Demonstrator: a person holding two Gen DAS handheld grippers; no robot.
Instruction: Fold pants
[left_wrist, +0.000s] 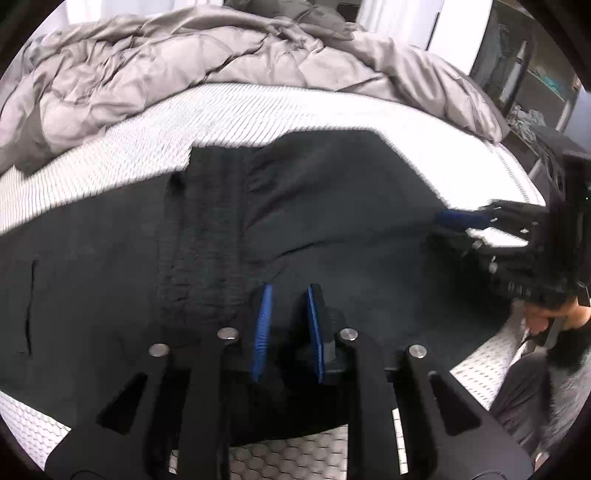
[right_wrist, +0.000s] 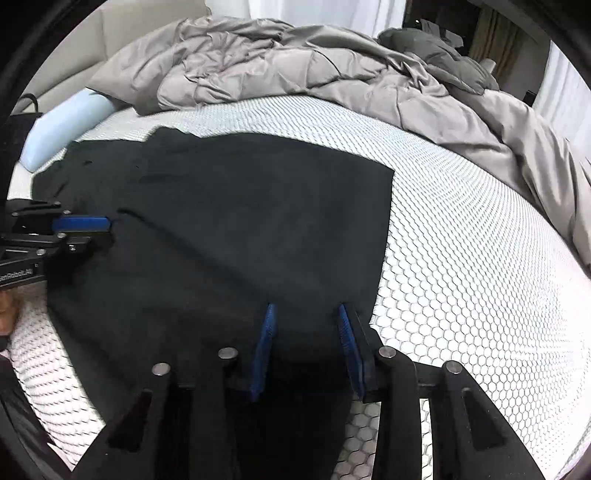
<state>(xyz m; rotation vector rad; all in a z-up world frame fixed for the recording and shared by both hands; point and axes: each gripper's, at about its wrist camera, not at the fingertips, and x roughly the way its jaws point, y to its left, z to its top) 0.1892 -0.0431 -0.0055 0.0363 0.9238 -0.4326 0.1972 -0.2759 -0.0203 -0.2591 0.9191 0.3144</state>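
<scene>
Left wrist view: black fabric pants (left_wrist: 314, 206) spread on white honeycomb-textured mattress (left_wrist: 155, 122), gathered waistband just left of the fingers. Left gripper (left_wrist: 288, 295) has blue pads narrowly apart over the cloth; a pinch can't be told. Right gripper (left_wrist: 461, 218) and hand (left_wrist: 550, 317) show at right.

Right wrist view: only here pale blue pillow (right_wrist: 62, 125), partial "Robot.AI" lettering on left gripper (right_wrist: 107, 225). Right gripper (right_wrist: 306, 310) fingers apart, pants hem edge between, no clamp seen. Grey rumpled comforter (right_wrist: 295, 70) beyond.

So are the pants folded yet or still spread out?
Partly folded: the black pants lie flat on the mattress, with one panel doubled over beside the waistband.
</scene>
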